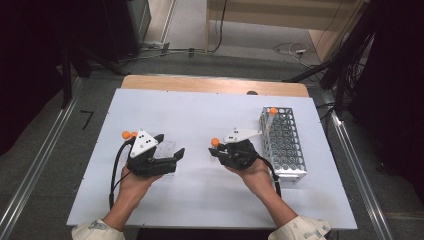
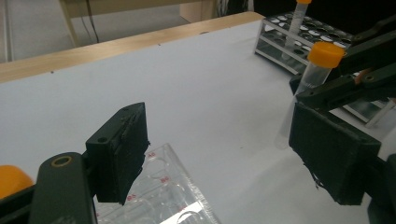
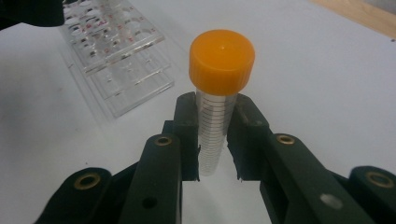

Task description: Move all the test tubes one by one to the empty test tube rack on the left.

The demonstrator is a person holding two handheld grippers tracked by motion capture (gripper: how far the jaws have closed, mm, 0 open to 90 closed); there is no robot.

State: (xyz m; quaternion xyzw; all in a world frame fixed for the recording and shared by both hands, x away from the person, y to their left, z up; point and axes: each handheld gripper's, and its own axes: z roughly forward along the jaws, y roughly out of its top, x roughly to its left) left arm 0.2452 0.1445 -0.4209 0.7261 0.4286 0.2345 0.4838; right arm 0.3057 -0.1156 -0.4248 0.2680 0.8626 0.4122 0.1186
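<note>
Two tools: each is held in one hand over the white bench [image 1: 200, 115]
Right tool [image 3: 217, 140]: closed on the tube [image 3: 212, 135]; both jaws press its clear graduated wall just under the orange cap [image 3: 222, 60]
Tube place: upright between the right jaws, above the bench, between the two racks; in the left gripper view the same tube [image 2: 310, 79] stands near the metal rack [image 2: 299, 39]
Left tool [image 2: 224, 149]: jaws stand apart; nothing is between them; one jaw hangs just over the clear plastic rack [image 2: 173, 186]
Clear rack: lies low on the bench in front of the left hand [image 1: 131, 184]; its holes look free, as far as I can see
Metal rack [image 1: 285, 145]: at the right side; one more capped tube [image 1: 272, 114] stands in its far corner
Likely step: to carry the tube to a hole of the clear rack; this is my judgement
Risk one: the grip is high and on a smooth round wall; a tilt could let the tube slide down or swing
Risk two: the clear rack is light; if the tube bottom strikes a hole edge, the rack may shift unless the left tool steadies it
Risk three: the two tools are near; they may knock together over the rack
</note>
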